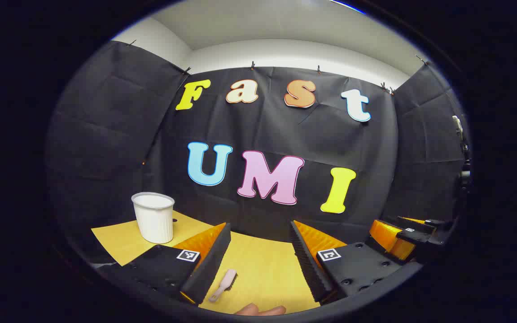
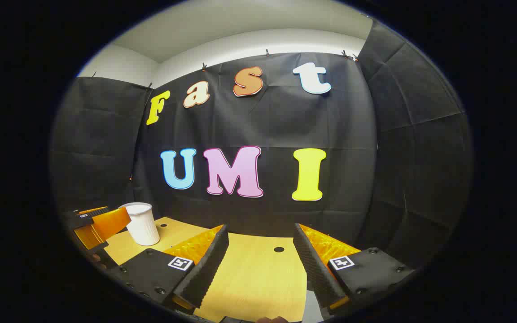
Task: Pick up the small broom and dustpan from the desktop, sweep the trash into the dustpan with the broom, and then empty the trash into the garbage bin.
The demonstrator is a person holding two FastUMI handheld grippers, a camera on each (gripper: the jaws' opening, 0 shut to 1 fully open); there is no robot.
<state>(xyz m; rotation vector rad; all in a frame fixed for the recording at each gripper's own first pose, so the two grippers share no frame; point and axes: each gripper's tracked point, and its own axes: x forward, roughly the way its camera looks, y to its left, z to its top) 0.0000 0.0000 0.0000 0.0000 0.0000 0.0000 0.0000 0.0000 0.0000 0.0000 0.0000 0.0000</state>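
Barely begun. Left gripper (image 1: 258,260) and right gripper (image 2: 260,264) both spread apart, empty, above desktop (image 1: 263,269). Small broom (image 1: 224,284) lay flat between left fingers, ungrasped. Garbage bin (image 1: 153,217) upright far left. Pickup, sweeping, emptying all remained.

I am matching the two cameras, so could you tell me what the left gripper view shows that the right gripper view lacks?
Left gripper view alone: a small pink broom lying on the desk between the open left gripper. Right gripper view alone: a dark hole in the desk, ahead of the open right gripper. Shared: the white bin standing on the desk.
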